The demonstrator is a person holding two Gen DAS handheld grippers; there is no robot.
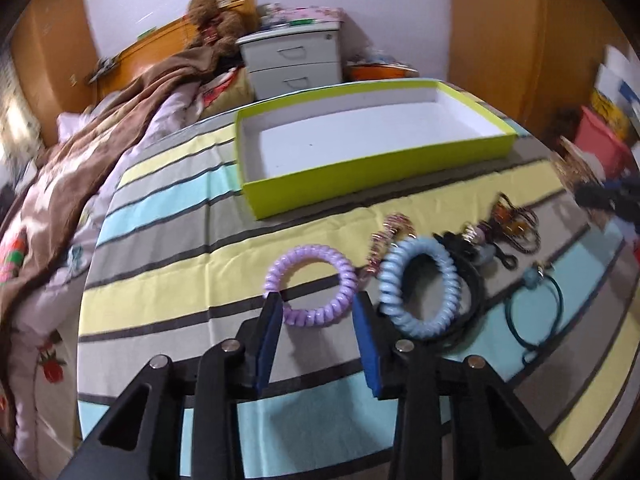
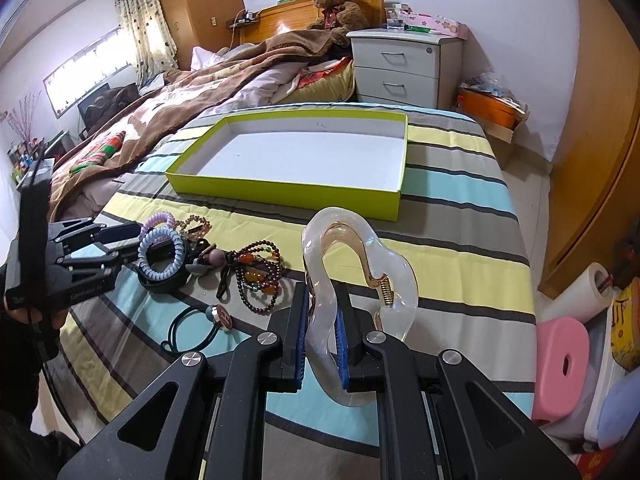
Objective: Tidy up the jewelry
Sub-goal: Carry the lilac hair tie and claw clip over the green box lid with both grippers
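Observation:
A purple coil hair tie (image 1: 312, 250) lies on the striped cloth. My left gripper (image 1: 318, 300) is open, its blue pads straddling the tie's near arc without pressing it. Just right of it a blue coil tie (image 1: 386, 284) rests on a black band (image 1: 476, 292), with a pink-gold chain bracelet (image 1: 384, 240), beaded bracelets (image 1: 516, 228) and a teal hair tie (image 1: 560, 300) nearby. My right gripper (image 2: 322, 292) is shut on a clear hair claw clip (image 2: 404, 276), held upright above the cloth. The lime green box (image 2: 280, 192), white inside, sits beyond, with nothing in it.
The striped cloth (image 2: 460, 240) covers a table beside a bed with a brown blanket (image 2: 180, 92). A white nightstand (image 2: 404, 64) stands behind the box. A pink stool (image 2: 560, 364) and a paper roll sit on the floor at right. A hand (image 2: 24, 312) holds the left gripper.

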